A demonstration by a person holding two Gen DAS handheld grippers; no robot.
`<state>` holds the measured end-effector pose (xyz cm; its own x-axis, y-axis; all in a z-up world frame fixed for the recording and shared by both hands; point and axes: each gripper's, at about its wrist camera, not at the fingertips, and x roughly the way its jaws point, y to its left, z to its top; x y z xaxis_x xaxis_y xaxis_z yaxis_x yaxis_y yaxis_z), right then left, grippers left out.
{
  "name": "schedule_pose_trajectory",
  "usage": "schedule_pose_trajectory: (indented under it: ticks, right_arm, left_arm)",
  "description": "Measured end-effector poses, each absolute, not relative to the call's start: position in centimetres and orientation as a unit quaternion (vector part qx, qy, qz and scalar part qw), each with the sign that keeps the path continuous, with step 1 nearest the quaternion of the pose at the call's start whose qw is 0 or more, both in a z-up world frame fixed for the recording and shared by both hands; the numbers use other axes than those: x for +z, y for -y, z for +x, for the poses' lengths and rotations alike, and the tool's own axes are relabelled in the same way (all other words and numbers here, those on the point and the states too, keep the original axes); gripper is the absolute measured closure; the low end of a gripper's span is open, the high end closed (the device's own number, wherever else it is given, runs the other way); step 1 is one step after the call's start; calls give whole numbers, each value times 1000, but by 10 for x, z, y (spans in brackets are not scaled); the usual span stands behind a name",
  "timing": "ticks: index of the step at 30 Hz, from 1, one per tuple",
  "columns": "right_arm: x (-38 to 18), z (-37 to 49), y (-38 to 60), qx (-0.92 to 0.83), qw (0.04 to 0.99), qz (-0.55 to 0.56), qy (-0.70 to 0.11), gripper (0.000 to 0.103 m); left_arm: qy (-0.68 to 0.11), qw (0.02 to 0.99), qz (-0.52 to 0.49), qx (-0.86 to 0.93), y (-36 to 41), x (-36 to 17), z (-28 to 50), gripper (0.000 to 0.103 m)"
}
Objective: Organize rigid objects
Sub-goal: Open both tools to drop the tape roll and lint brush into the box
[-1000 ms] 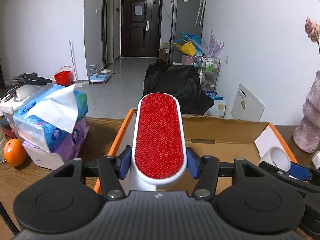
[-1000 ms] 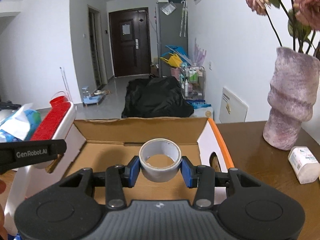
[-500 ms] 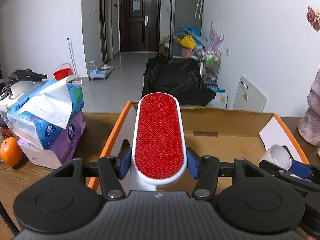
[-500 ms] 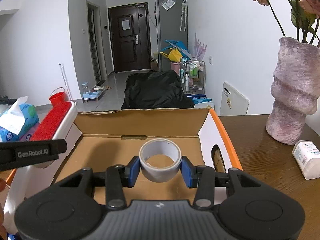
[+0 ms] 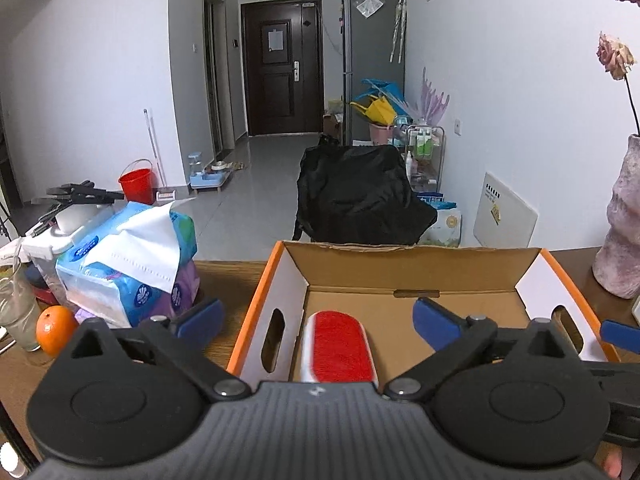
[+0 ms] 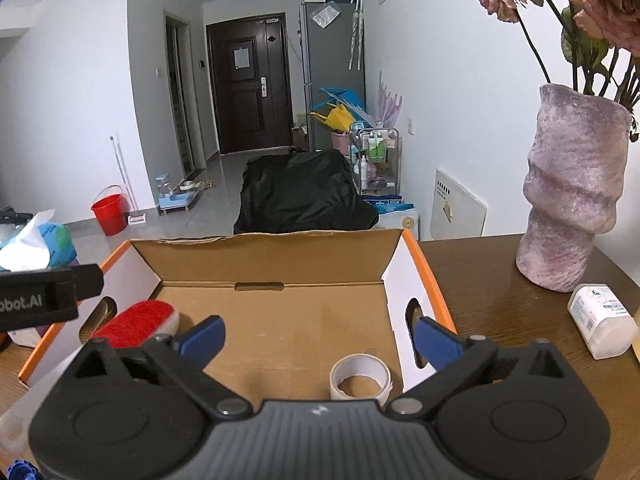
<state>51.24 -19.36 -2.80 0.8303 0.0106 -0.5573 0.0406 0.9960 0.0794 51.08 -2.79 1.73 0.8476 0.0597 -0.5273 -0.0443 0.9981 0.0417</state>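
An orange-rimmed cardboard box [image 5: 256,300] [image 6: 434,280] stands open on the wooden table. A red lint brush [image 5: 338,344] [image 6: 136,322] with a white body lies inside along its left wall. My left gripper [image 5: 318,318] hovers above the brush, its jaws opening wide and its pads clear of the brush. A white tape roll [image 6: 360,376] lies on the box floor near the right wall. My right gripper [image 6: 319,336] hangs over the box with its jaws opening and nothing pressed between them. The left gripper's black body [image 6: 40,300] shows at the left edge of the right wrist view.
Stacked tissue packs [image 5: 128,264], an orange [image 5: 56,330] and a glass [image 5: 16,312] sit left of the box. A purple vase [image 6: 568,200] with dried roses and a small white bottle [image 6: 600,320] stand to its right.
Both grippers let go. The lint brush dropped from the left jaws into the box, and the tape roll fell from the right jaws onto the box floor.
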Motion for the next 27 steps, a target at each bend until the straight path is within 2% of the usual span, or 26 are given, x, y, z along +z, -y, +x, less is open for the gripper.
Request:
schedule_pose_trajectory:
  ticks: [13,27]
  right_arm:
    - [-23,506,193,-14,954,43,-295,0]
    - [-3,465,193,-1,965,28,-259,0]
  left_arm:
    - [-280,960,6,28,15,15,504,0]
    - [-248,969,5,14,14,27,461,0]
